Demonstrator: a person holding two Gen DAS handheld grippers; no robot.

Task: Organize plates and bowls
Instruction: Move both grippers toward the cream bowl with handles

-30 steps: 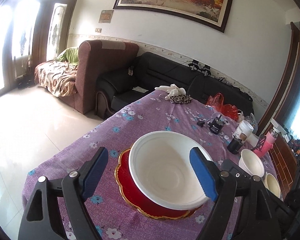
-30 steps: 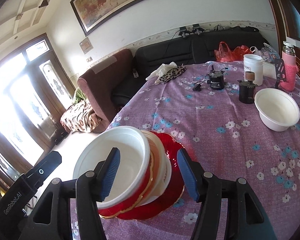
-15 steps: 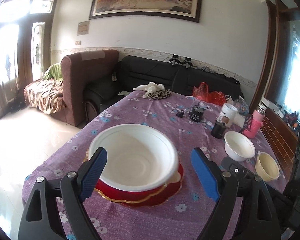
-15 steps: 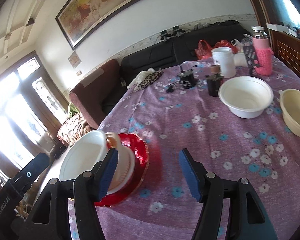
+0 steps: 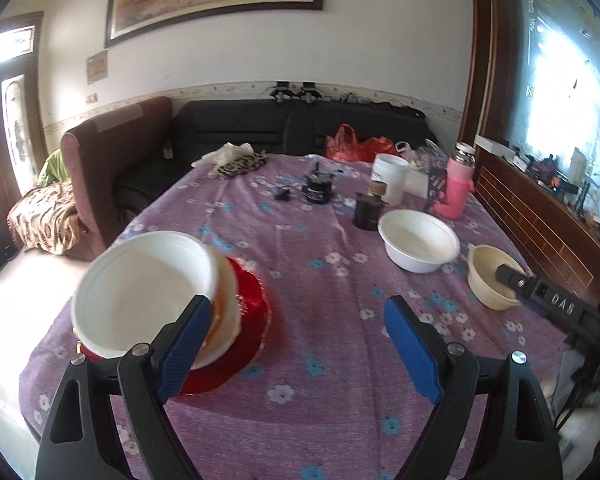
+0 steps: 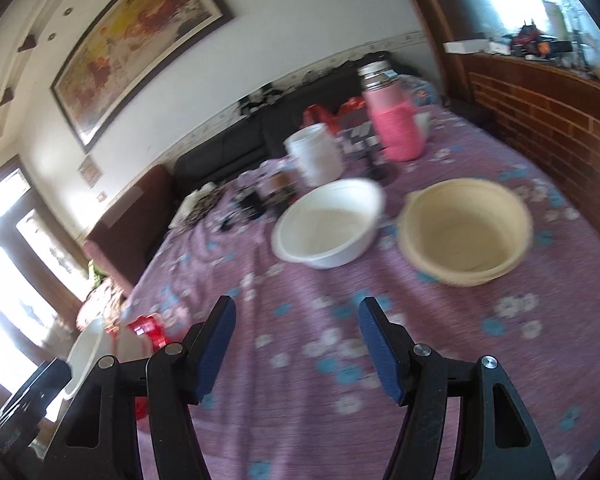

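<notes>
Two stacks' worth of dishes share our purple flowered tablecloth [image 5: 320,360]. At the far left sits the pile: a big white bowl [image 5: 144,296] tilted on top of a paler dish, all resting on a red plate [image 5: 248,320] with a scalloped gold edge, close to the table's left edge. Our left gripper [image 5: 296,344] hovers just right of that pile, its blue pads spread wide with only cloth between them; its left pad overlaps the bowl's rim in the view, and we cannot tell whether it touches. Further right and farther back, a smaller white bowl [image 5: 418,246] stands upright, with a cream bowl [image 5: 490,284] just beside it on the right. Our right gripper [image 6: 296,348] points toward those two, jaws apart and gripping nothing, well short of both bowls.
</notes>
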